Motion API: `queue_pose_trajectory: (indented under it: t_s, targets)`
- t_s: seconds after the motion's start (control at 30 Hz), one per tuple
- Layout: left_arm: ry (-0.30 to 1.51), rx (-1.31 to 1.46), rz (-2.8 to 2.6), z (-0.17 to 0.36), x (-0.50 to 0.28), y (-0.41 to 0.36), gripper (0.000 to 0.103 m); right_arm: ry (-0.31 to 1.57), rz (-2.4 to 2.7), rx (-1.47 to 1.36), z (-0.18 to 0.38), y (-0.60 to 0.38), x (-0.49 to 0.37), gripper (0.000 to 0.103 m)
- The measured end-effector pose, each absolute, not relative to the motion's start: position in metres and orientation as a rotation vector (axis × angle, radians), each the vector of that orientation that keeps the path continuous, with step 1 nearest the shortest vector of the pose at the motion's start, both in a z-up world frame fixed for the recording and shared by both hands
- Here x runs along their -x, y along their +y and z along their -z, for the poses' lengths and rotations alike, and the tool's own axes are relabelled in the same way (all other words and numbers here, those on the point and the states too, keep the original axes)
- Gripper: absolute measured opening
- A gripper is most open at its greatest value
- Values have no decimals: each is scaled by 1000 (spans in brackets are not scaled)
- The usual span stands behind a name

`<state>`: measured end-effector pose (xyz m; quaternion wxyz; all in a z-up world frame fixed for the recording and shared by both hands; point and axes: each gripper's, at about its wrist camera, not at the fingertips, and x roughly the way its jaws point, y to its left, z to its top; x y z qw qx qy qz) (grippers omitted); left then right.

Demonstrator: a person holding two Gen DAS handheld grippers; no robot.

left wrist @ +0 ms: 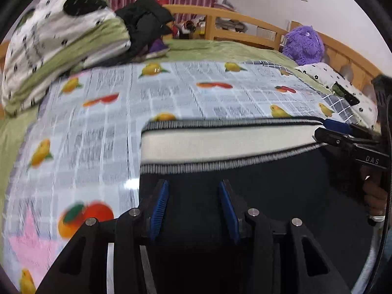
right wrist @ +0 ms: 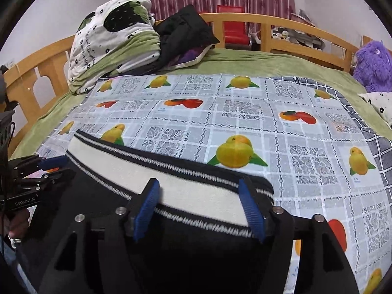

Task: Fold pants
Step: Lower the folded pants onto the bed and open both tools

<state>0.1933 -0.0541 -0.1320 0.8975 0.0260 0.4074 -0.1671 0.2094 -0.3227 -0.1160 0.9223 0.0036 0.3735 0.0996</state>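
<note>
Left wrist view: dark pants [left wrist: 245,191] lie flat on the fruit-print cloth [left wrist: 103,127] that covers the bed, with the white waistband [left wrist: 220,144] at their far edge. The left hand-held gripper [left wrist: 193,208] hangs over the dark fabric just this side of the waistband, its blue pads partly apart and nothing visibly pinched between them. At the waistband's right end the right hand-held gripper [left wrist: 328,128] shows, one blue pad above the band edge and one dark finger below it; contact there is hard to judge.

Right wrist view: the right hand-held gripper [right wrist: 198,208] straddles the waistband [right wrist: 196,193], pads spread wide, band between them but not pressed. The left hand-held gripper [right wrist: 49,169] sits at the waistband's left end, whether it grips is unclear from here. A folded quilt [right wrist: 112,41] and a purple plush toy [right wrist: 372,66] lie well beyond the waistband.

Risks: with neither gripper clamped, a lift would leave the waistband behind. Closing low could catch the fruit-print cloth along with the pants. Uneven grips would skew the fold.
</note>
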Motion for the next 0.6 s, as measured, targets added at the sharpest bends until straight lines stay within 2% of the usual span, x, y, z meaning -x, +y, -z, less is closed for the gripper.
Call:
queue_pose_trajectory:
  t_s: [0.2, 0.37, 0.5, 0.6]
  targets:
    - [904, 27, 351, 136, -164, -41, 41, 777, -196, 58, 117, -320, -163, 78]
    - [908, 17, 341, 136, -139, -43, 41, 803, -147, 78, 122, -326, -125, 80]
    - [908, -9, 340, 139, -100, -42, 42, 867, -138, -61, 129, -345, -105, 88]
    - [887, 4, 346, 135, -73, -35, 42, 914, -131, -175, 142, -357, -93, 88]
